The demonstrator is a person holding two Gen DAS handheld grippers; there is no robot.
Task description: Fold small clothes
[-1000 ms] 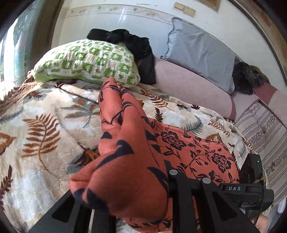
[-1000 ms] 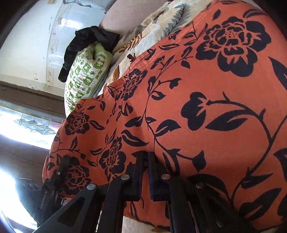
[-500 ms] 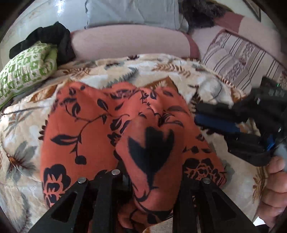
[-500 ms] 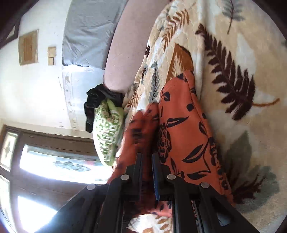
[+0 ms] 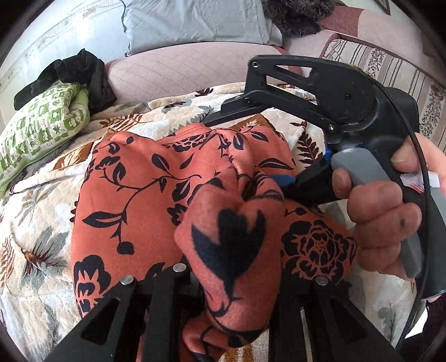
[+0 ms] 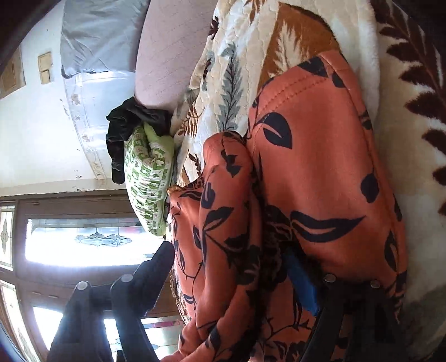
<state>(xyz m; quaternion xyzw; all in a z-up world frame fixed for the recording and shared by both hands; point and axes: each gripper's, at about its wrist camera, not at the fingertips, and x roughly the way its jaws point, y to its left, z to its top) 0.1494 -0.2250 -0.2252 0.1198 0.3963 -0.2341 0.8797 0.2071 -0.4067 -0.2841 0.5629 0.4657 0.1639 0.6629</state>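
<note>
An orange garment with black flowers lies bunched in folds on a leaf-patterned blanket. My left gripper is shut on a thick bunch of it, which bulges up between the fingers at the bottom of the left wrist view. My right gripper, held by a person's hand, reaches in from the right over the garment's far edge. Its jaws are opening. In the right wrist view the garment lies loosely between the spread fingers of the right gripper, and the pads do not press it.
A green-and-white pillow and a black cloth lie at the far left. Behind them are a pink bolster and a grey pillow. A striped cushion is at the right. A bright window shows in the right wrist view.
The right gripper was shut on the garment's edge and now stands wide apart, the cloth released. The left gripper swung across with its bunch of cloth, and the right gripper came closer to it.
</note>
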